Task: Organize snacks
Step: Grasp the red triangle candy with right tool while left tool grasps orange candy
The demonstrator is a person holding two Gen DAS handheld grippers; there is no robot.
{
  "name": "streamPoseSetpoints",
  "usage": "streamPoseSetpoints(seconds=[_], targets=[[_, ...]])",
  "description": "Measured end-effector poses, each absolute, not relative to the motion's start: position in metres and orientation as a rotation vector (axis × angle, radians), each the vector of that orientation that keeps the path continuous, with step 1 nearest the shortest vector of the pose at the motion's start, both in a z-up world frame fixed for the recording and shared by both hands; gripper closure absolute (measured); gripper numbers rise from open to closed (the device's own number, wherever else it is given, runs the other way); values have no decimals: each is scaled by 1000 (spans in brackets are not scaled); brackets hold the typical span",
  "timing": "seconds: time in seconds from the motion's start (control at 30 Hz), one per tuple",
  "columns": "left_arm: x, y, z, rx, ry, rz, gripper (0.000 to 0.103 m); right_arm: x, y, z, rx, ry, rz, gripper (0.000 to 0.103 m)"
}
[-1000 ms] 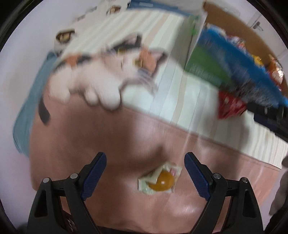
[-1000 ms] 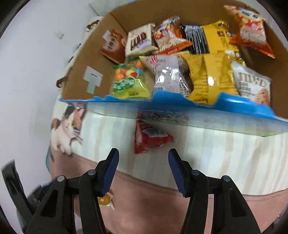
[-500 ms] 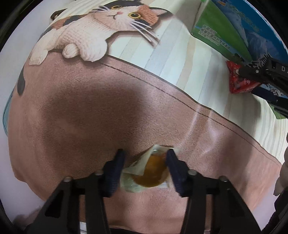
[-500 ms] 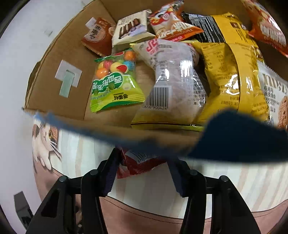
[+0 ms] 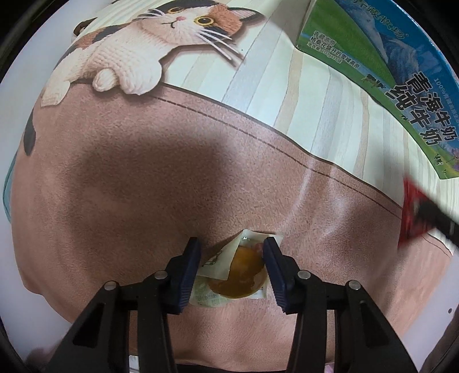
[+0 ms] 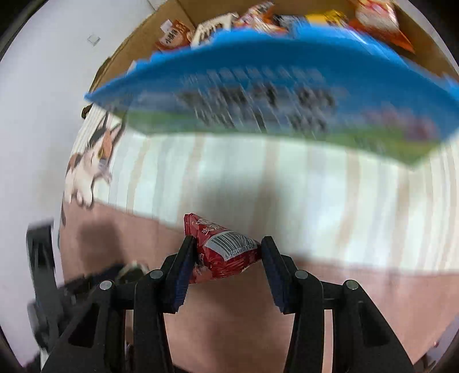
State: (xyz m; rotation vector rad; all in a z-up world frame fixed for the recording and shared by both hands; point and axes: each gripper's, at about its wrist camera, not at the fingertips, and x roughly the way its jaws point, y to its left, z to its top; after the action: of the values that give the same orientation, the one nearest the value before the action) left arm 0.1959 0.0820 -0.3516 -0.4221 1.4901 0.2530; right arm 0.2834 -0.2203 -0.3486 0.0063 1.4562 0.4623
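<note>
We are working at a worktop (image 5: 143,200) covered by a pink-and-striped mat printed with a knitted calico cat (image 5: 137,51). At the far edge is standing a cardboard box (image 6: 287,94), its blue-and-green printed side facing us, and over its rim we are seeing several snack packets (image 6: 375,17) already lying inside, though the right wrist view is blurred and we cannot name them. The same box is showing at the upper right of the left wrist view. Nearer to us, our right tongs (image 6: 226,246) are clenching a small red snack packet (image 6: 223,249) with a barcode, both blue pads touching its sides, and it is looking lifted clear of the mat, short of the box. Our left tongs (image 5: 232,252) are closing around a small clear sachet (image 5: 238,266) with an orange round sweet inside; the pads are pressing its edges and one corner of the wrapper is folding up, but the sachet is lying low against the pink part of the mat, and we cannot tell whether it is raised yet. We judge the sorting to be well advanced: most snacks are sitting in the box, and these two small ones, as far as we can see, are the last waiting to be carried over the rim and released inside.
</note>
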Motion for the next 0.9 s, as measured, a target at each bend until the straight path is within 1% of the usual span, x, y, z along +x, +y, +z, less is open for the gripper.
streamPoseSetpoints(seconds=[0.1, 0.17, 0.23, 0.27, 0.33, 0.37, 0.5, 0.6, 0.7, 0.77, 0.9], targets=[[197, 82, -360, -418, 1510, 238, 58, 267, -228, -358, 2, 1487, 440, 54], [199, 82, -364, -424, 1515, 214, 51, 266, -236, -369, 11, 1509, 416, 53], [199, 82, -367, -439, 1502, 207, 49, 263, -243, -380, 55, 1539, 396, 51], [197, 83, -368, -459, 1489, 200, 44, 263, -245, -384, 66, 1547, 389, 51], [200, 89, -372, -488, 1481, 183, 38, 261, -250, -386, 93, 1550, 383, 50], [200, 89, -372, -492, 1496, 169, 37, 261, -252, -387, 106, 1550, 378, 50], [194, 102, -373, -610, 1546, 130, 37, 262, -261, -391, 187, 1576, 375, 39], [189, 105, -379, -656, 1576, 107, 37, 263, -268, -397, 254, 1590, 367, 38], [188, 99, -385, -609, 1595, 110, 37, 264, -274, -401, 291, 1593, 360, 37], [189, 93, -386, -572, 1598, 110, 32, 265, -277, -400, 303, 1589, 359, 36], [192, 76, -389, -476, 1611, 118, 32, 269, -271, -401, 310, 1586, 357, 36]])
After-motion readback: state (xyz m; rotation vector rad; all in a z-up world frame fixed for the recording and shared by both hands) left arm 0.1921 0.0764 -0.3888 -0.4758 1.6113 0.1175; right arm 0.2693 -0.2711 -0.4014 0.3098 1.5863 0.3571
